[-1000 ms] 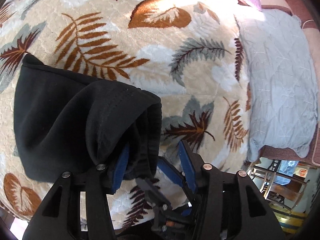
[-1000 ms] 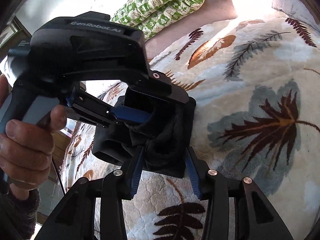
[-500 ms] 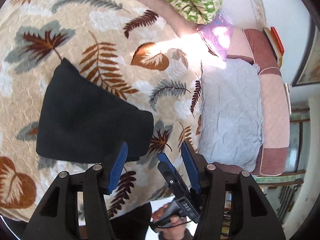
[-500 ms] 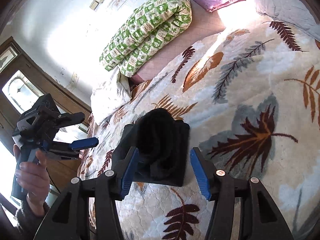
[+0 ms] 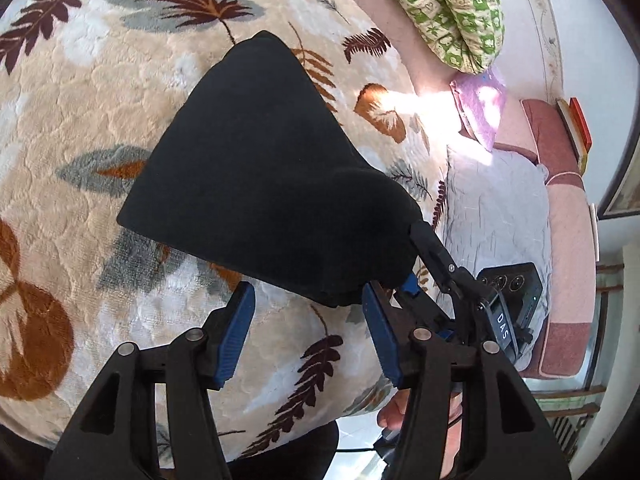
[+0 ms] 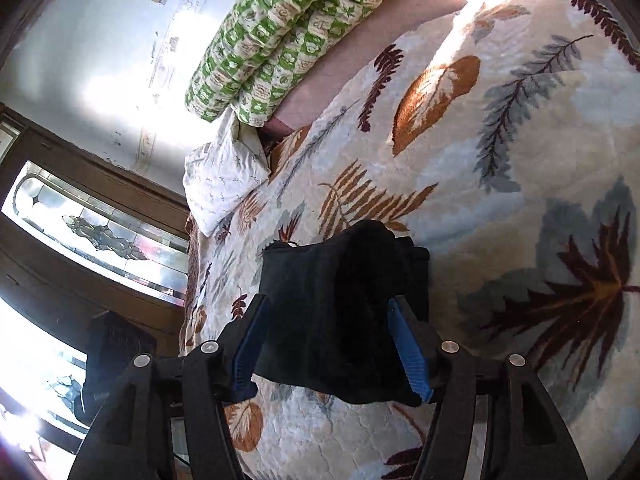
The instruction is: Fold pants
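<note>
The left gripper [image 5: 308, 332], black-armed with blue pads, stands with its jaws apart; nothing lies between the pads, only bare bedspread below them. Its jaws widened slightly in the past second and have since held level. The near edge of the folded black fabric pants [image 5: 264, 184] sits just beyond the pad tips, not touched by them.

The right gripper [image 6: 328, 344], of the same black-and-blue build, has its jaws spread, and they have just been opening. The near end of the pants [image 6: 340, 300] lies between the blue pads; the left pad stands visibly clear of the cloth, while at the right pad contact cannot be judged. In the left wrist view the right gripper [image 5: 408, 280] shows at the right end of the bundle, where the cloth bulges into a rounded hump.

The pants lie as a compact folded bundle on the cream plush bedspread with brown and grey leaf print [image 5: 80, 128], toward the bed's near edge, beside the person.

Beyond the bundle, at the far edge of the bed, rests a rolled green-and-white patterned quilt [image 6: 280, 36], with a white printed pillow [image 6: 222, 176] just beside it. A pale grey quilted pillow [image 5: 496, 208] lies at the bed's right end. Part of a hand [image 5: 394, 412] shows beneath the right gripper's body.
</note>
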`<state>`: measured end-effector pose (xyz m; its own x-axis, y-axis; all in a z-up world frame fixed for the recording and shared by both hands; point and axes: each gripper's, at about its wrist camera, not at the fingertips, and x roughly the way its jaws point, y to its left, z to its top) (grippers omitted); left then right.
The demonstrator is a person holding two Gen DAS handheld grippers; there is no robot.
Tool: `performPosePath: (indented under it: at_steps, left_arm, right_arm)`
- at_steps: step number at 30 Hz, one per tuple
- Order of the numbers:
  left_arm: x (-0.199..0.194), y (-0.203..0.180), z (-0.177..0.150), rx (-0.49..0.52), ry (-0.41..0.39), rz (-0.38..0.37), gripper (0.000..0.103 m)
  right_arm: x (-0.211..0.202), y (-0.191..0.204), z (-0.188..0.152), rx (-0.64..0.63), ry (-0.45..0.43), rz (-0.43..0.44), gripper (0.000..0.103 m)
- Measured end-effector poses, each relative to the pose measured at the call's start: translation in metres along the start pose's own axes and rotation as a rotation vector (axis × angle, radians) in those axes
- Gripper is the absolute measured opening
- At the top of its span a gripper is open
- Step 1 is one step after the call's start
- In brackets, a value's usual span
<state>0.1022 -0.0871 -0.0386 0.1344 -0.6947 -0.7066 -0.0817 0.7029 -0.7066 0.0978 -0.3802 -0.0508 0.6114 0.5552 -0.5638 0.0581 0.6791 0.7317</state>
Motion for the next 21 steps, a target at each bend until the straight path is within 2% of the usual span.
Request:
performPosePath:
  at_steps: [4, 5, 7, 8, 9, 12, 14, 16, 18, 20, 21]
  left_arm:
    - [0.014, 0.004, 0.012, -0.073, -0.028, 0.011, 0.054]
    - [0.019, 0.007, 0.016, -0.106, -0.019, 0.018, 0.051]
    - [0.024, 0.012, 0.021, -0.165, 0.013, 0.018, 0.031]
    - [0.025, 0.013, 0.021, -0.17, 0.028, 0.031, 0.021]
    - [0.026, 0.012, 0.019, -0.159, 0.037, 0.043, 0.021]
    - [0.04, 0.013, 0.006, -0.13, 0.079, 0.091, 0.019]
    - [0.054, 0.019, 0.002, -0.137, 0.108, 0.112, 0.019]
    - [0.058, 0.025, 0.002, -0.159, 0.117, 0.097, 0.019]
    - [0.055, 0.024, 0.006, -0.154, 0.13, 0.093, 0.019]
    - [0.049, 0.023, 0.007, -0.14, 0.127, 0.08, 0.019]
    - [0.045, 0.022, 0.007, -0.128, 0.119, 0.086, 0.019]
  right_arm:
    - [0.015, 0.002, 0.002, -0.019, 0.042, -0.009, 0.059]
    - [0.016, 0.002, 0.002, -0.025, 0.049, -0.001, 0.053]
    - [0.016, 0.002, 0.0, -0.049, 0.058, -0.017, 0.035]
    - [0.016, 0.002, 0.001, -0.063, 0.059, -0.019, 0.017]
    - [0.016, 0.001, 0.002, -0.071, 0.065, -0.008, 0.01]
    - [0.003, 0.002, 0.004, -0.109, 0.057, 0.012, 0.009]
    - [0.001, -0.004, 0.001, -0.128, 0.083, -0.025, 0.009]
    - [0.005, -0.016, -0.007, -0.141, 0.118, -0.073, 0.009]
    - [0.012, -0.028, -0.014, -0.134, 0.144, -0.107, 0.014]
    - [0.009, -0.032, -0.017, -0.104, 0.134, -0.076, 0.017]
    - [0.007, -0.031, -0.016, -0.103, 0.135, -0.059, 0.023]
